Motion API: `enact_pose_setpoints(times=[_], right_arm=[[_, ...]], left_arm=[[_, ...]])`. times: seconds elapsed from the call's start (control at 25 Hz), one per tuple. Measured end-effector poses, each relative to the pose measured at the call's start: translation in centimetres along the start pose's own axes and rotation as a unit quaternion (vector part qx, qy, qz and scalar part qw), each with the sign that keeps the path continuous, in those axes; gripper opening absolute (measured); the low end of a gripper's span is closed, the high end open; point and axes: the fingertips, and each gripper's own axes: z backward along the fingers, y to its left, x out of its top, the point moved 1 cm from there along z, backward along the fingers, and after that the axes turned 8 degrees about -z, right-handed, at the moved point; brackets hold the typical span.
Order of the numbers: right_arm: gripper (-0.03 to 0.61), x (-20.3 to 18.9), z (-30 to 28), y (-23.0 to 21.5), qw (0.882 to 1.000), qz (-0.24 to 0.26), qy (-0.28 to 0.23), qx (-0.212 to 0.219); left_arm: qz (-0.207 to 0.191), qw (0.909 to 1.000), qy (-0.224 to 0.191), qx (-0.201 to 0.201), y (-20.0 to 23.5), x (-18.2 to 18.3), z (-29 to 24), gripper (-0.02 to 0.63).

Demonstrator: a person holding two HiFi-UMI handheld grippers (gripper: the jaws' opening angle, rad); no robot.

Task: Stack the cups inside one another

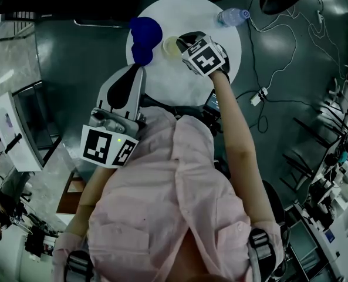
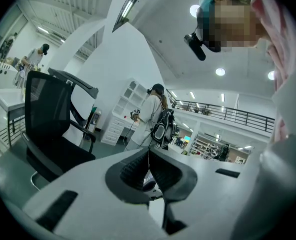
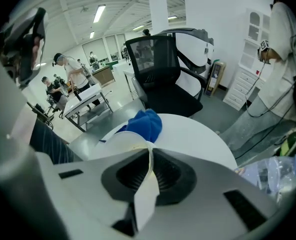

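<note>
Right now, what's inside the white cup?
One jaw of the right gripper, pinching the wall of the white cup. Nothing else shows; the gripper covers part of the bottom.

I see one pale cup (image 1: pixel 169 46) held over the round white table (image 1: pixel 179 93). My right gripper (image 1: pixel 182 43) pinches its thin wall at the rim. Its open mouth faces up. Blue shapes (image 1: pixel 144 37) sit just beside it; I cannot tell if they are cups.
</note>
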Motion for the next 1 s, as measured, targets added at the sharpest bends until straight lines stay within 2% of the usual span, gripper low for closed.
enact_pose_setpoints(times=[0.76, 1.0], right_arm=[[0.04, -1.9, -2.6, 0.0, 0.998, 0.052, 0.045, -0.011], [0.04, -2.0, -2.9, 0.3, 0.996, 0.084, 0.032, -0.021]], left_arm=[[0.016, 0.9998, 0.01, 0.004, 0.6, -0.5, -0.5, 0.018], [0.015, 0.9998, 0.01, 0.004, 0.5, -0.5, -0.4, 0.018]])
